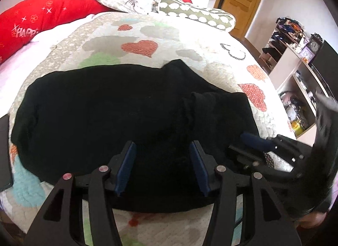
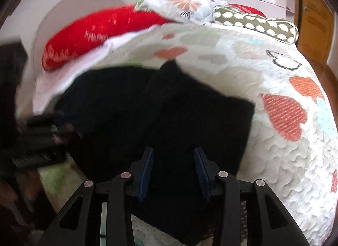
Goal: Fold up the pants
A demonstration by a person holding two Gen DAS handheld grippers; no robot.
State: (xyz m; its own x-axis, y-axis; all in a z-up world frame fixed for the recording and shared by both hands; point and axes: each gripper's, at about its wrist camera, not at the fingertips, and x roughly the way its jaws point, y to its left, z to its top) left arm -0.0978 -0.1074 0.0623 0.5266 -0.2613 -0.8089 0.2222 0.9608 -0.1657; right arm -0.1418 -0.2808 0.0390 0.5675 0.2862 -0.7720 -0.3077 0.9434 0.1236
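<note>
The bed (image 1: 211,41) with its heart-print quilt carries the black pants (image 1: 105,108) near you, lying in a broad dark heap, one layer lapped over on the right. I judge you are between folds, with the bundle still too wide. Your left gripper (image 1: 162,161) hovers over the near edge, jaws wide apart, gripping nothing. Your right gripper (image 2: 173,167) is likewise spread and empty over the right part. Next, pinch an edge cleanly, one layer stack only.
</note>
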